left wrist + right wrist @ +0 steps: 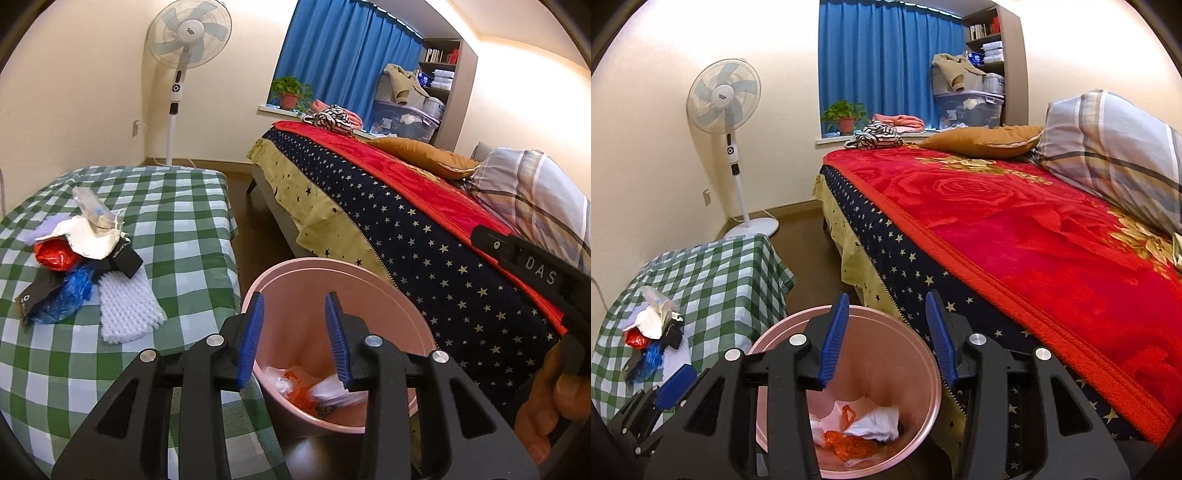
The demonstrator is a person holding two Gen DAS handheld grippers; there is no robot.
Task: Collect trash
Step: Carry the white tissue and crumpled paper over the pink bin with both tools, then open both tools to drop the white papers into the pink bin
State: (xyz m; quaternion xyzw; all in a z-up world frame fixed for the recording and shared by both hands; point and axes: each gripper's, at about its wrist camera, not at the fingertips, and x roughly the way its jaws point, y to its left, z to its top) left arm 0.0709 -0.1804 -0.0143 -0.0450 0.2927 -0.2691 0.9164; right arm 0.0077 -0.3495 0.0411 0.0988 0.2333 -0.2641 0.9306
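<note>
- Left gripper [294, 339]: jaws spread wide, nothing between them, positioned above the pink trash bin [391, 295].
- Right gripper [888, 336]: jaws spread wide and empty, directly over the same bin.
- Bin contents: white paper and an orange plastic bag [846, 441] lie at the bottom.
- Trash pile [85, 258]: remaining wrappers, bags and foam netting rest on the green checked tablecloth [177, 221], left of the bin.
- Bed [1015, 221] stands right; pedestal fan [188, 33] beyond.

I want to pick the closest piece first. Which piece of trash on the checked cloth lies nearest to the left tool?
The white foam net. It lies at the pile's near edge, closest to the left tool; the blue bag and red bag lie farther left and behind.
</note>
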